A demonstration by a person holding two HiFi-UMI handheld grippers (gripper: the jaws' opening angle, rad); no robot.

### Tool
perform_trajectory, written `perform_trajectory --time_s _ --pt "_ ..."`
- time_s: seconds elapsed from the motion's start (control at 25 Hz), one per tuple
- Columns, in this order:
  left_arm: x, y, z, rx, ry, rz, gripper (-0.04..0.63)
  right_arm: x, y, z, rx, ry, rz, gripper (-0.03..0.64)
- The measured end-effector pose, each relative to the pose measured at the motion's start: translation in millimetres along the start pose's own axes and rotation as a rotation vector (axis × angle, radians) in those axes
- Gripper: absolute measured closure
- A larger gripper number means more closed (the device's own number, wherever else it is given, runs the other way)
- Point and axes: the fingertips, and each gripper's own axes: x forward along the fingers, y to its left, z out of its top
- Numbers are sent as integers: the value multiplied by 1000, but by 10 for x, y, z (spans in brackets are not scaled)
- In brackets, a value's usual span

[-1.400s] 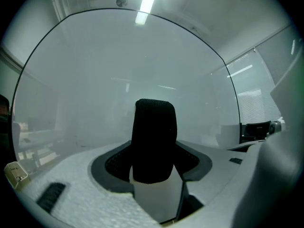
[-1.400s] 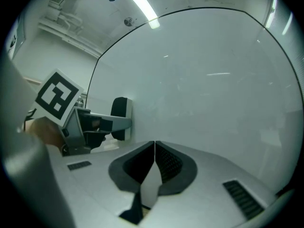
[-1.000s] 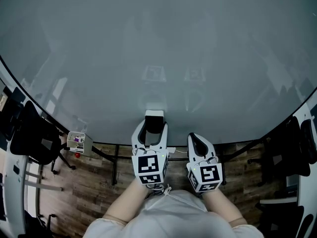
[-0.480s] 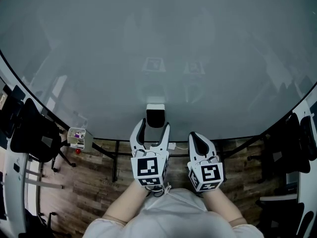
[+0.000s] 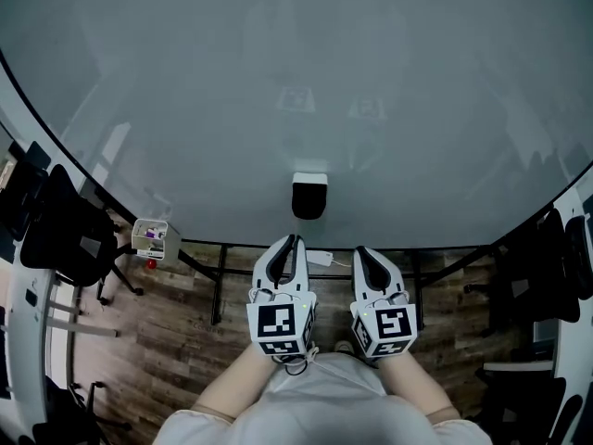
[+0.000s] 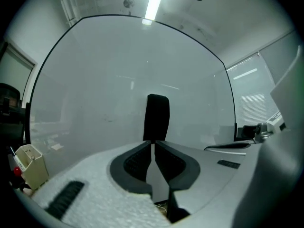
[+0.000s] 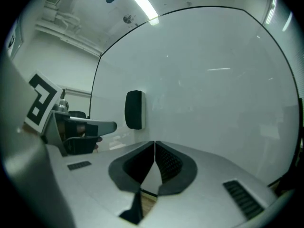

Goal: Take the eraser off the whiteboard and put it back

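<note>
The black eraser (image 5: 309, 197) sticks upright on the big whiteboard (image 5: 278, 82), near its lower edge. My left gripper (image 5: 292, 241) hangs just in front of and below it, apart from it; its jaws are closing, nearly together, with nothing between them. In the left gripper view the eraser (image 6: 157, 118) stands straight beyond the left gripper (image 6: 153, 141). My right gripper (image 5: 363, 251) sits beside the left one, shut and empty. In the right gripper view the eraser (image 7: 134, 109) shows to the left of the right gripper (image 7: 155, 142).
A small pen box (image 5: 151, 238) hangs at the whiteboard's lower left edge. The board's stand legs (image 5: 218, 290) rest on a wooden floor. Dark office chairs stand at the left (image 5: 56, 239) and the right (image 5: 556, 276).
The left gripper let go of the eraser, drew back from the board and brought its jaws together. The eraser stayed on the board. The right gripper drew back a little.
</note>
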Motion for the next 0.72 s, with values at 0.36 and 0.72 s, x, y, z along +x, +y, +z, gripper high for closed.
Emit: perform_trajectory --time_s 0.36,0.72 --pt "-195 -56 -306 50 68 -78 578 -82 234 -127 1 17 6 589" --pt "-261 -149 -424 43 93 -131 578 -117 351 -106 -28 3 26 591"
